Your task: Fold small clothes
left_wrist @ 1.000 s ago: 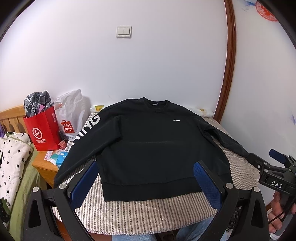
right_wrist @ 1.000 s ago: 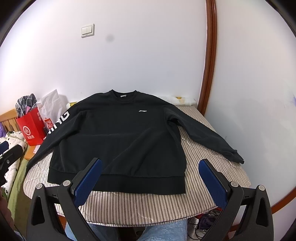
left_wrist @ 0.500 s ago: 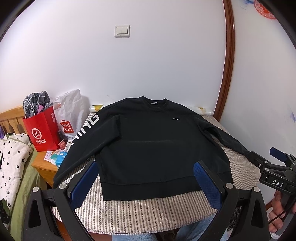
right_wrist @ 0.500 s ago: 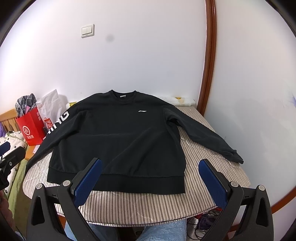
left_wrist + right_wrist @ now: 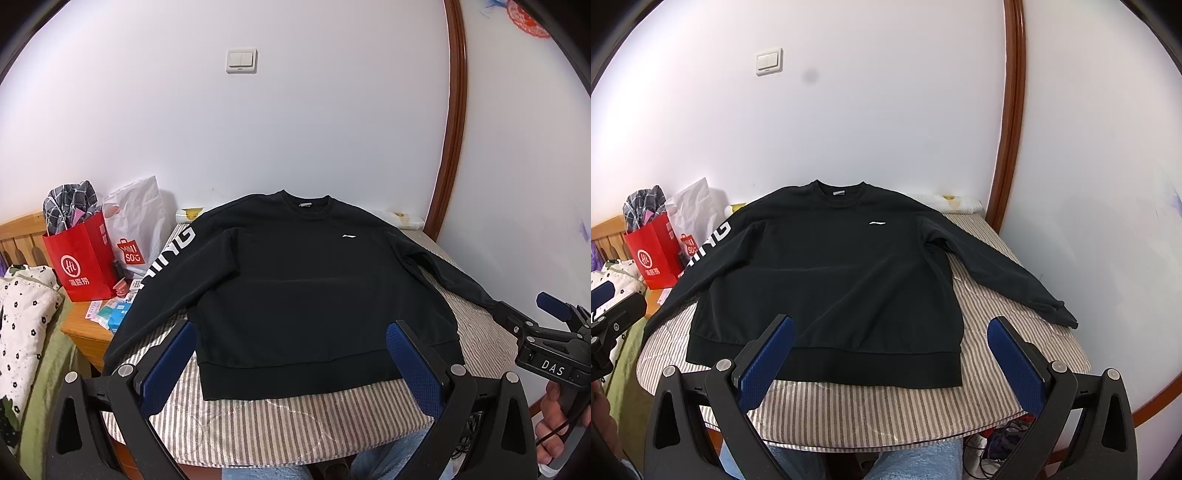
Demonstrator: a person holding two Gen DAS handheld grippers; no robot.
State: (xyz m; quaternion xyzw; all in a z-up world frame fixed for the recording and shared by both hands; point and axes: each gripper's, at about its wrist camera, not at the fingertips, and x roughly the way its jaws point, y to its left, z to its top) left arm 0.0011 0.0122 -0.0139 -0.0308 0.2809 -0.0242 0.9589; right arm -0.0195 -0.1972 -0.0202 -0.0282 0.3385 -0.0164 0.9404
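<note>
Black and soft, the top [image 5: 295, 288] lies flat on the striped bed [image 5: 886, 410], neck far, hem near — both claws, left claw [image 5: 291, 365] and right claw [image 5: 890, 362], hang wide open just before the hem, holding nothing, neither one nearer.

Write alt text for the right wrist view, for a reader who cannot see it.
A black sweatshirt lies flat and unfolded, front up, sleeves spread, on a striped table cover. The right claw is open above its hem, holding nothing. A red bag stands at far left.
</note>
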